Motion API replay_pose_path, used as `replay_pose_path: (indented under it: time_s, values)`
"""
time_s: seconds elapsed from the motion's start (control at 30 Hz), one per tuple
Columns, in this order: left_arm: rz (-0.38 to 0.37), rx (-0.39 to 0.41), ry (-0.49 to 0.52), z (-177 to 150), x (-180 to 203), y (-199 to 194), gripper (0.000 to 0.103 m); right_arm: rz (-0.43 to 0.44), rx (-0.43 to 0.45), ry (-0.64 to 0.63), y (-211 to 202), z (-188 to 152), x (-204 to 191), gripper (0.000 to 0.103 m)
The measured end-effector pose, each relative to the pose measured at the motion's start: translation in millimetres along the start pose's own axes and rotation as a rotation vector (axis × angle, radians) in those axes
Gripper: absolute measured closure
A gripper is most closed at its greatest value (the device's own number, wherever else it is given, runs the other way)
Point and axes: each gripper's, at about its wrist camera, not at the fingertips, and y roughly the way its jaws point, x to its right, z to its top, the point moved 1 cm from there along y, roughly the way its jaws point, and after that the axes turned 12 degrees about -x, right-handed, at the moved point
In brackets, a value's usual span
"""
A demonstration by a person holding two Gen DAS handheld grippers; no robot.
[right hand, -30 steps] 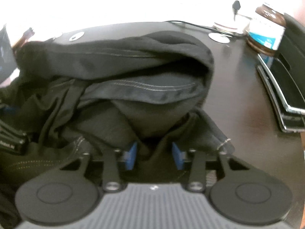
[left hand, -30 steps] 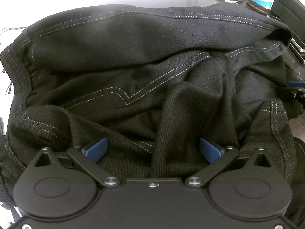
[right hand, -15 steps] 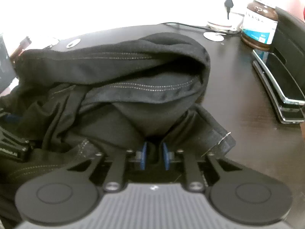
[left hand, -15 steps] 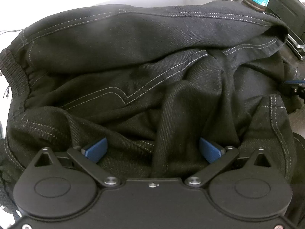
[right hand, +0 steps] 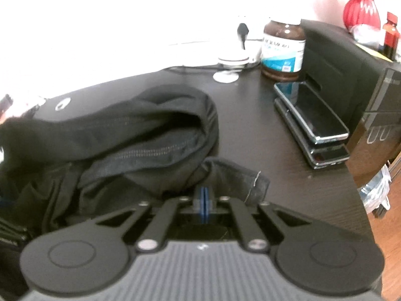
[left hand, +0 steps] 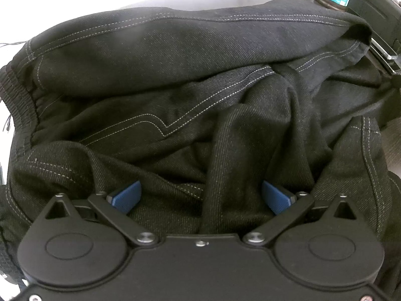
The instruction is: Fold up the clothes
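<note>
A pair of black trousers with pale stitching lies bunched on the dark table and fills the left wrist view. Its ribbed waistband is at the left edge. My left gripper is open and low over the heap, with a ridge of cloth rising between its blue pads. In the right wrist view the trousers lie to the left as a rolled mound. My right gripper is shut, its blue pads pressed together at a hem flap of the trousers at the near edge.
A brown jar with a blue and white label stands at the back of the table. Two stacked black devices and a black box line the right side. A red vase stands behind. The table's right edge drops to a wooden floor.
My right gripper went from open to shut at the trousers' hem and drew back to the right, lifting the view. The left gripper stayed open and edged slightly forward.
</note>
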Motion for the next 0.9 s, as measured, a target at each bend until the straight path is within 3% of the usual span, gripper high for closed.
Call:
replay_pose_path:
  time_s: [0.13, 0.2, 0.33, 0.43, 0.67, 0.7, 0.77, 0.9]
  values:
    - [-0.001, 0.001, 0.002, -1, 1, 2, 0.000, 0.022, 0.003, 0.040, -5, 4, 6, 0.100]
    - [-0.002, 0.002, 0.003, -2, -2, 4, 0.000, 0.084, -0.034, 0.095, -4, 7, 13, 0.098]
    - [-0.004, 0.003, 0.008, -3, -5, 4, 0.000, 0.199, -0.061, 0.235, -8, 9, 34, 0.073]
    - [-0.003, 0.005, 0.008, -4, -6, 4, 0.000, 0.239, -0.036, 0.333, -13, 6, 53, 0.071]
    - [-0.004, 0.002, 0.014, -10, -16, 6, 0.000, 0.312, -0.103, 0.498, 7, -12, 76, 0.068]
    - [-0.004, 0.002, 0.014, -11, -18, 6, 0.000, 0.318, -0.113, 0.510, 11, -14, 76, 0.066]
    - [-0.004, 0.003, 0.012, -13, -21, 7, 0.000, 0.330, -0.133, 0.536, 18, -19, 78, 0.052]
    - [-0.003, 0.003, 0.010, -11, -22, 9, 0.000, 0.376, -0.156, 0.578, 32, -24, 74, 0.047]
